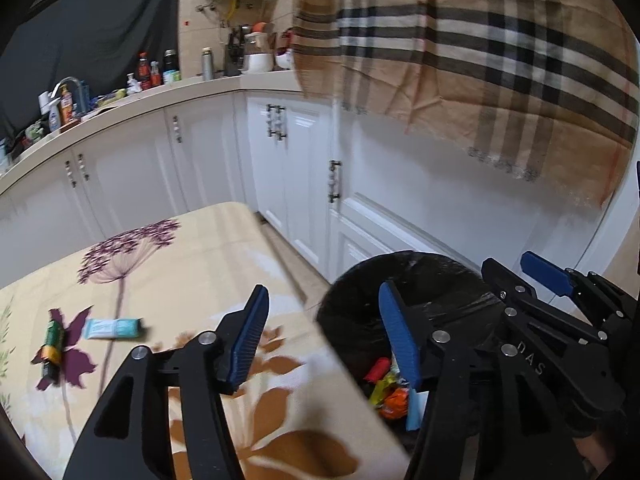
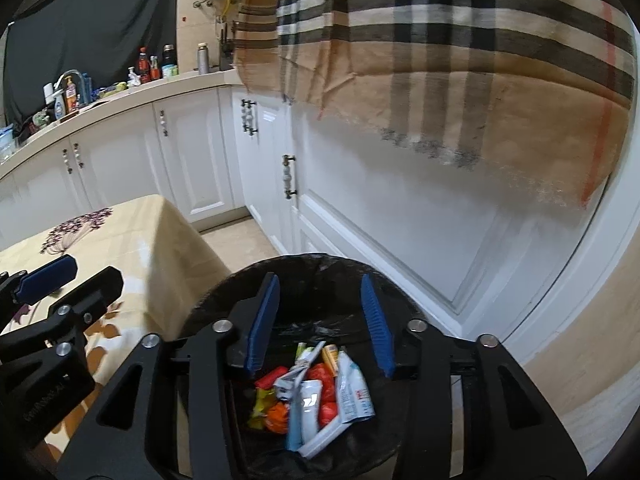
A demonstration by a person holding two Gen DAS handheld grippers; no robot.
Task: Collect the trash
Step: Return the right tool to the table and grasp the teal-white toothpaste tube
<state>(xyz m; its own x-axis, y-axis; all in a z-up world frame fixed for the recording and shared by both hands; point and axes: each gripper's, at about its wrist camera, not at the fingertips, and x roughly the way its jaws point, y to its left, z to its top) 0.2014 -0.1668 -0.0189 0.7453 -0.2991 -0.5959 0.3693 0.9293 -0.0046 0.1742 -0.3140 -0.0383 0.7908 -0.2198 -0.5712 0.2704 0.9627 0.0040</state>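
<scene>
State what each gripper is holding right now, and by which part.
Nothing is held. The left gripper is open and empty at the table's edge, and the right gripper is open and empty above the trash bin, with wrappers lying inside.

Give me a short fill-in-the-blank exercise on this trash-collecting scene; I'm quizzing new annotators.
1. The right tongs hang open above the black ____, holding nothing.
2. The green battery and the pale blue wrapper lie on the floral ____.
3. Both the left tongs and the right tongs are ____, with nothing between their blue pads.
4. The red, yellow and orange wrappers lie ____ the bin.

Missing words: bin; tablecloth; open; inside
</scene>
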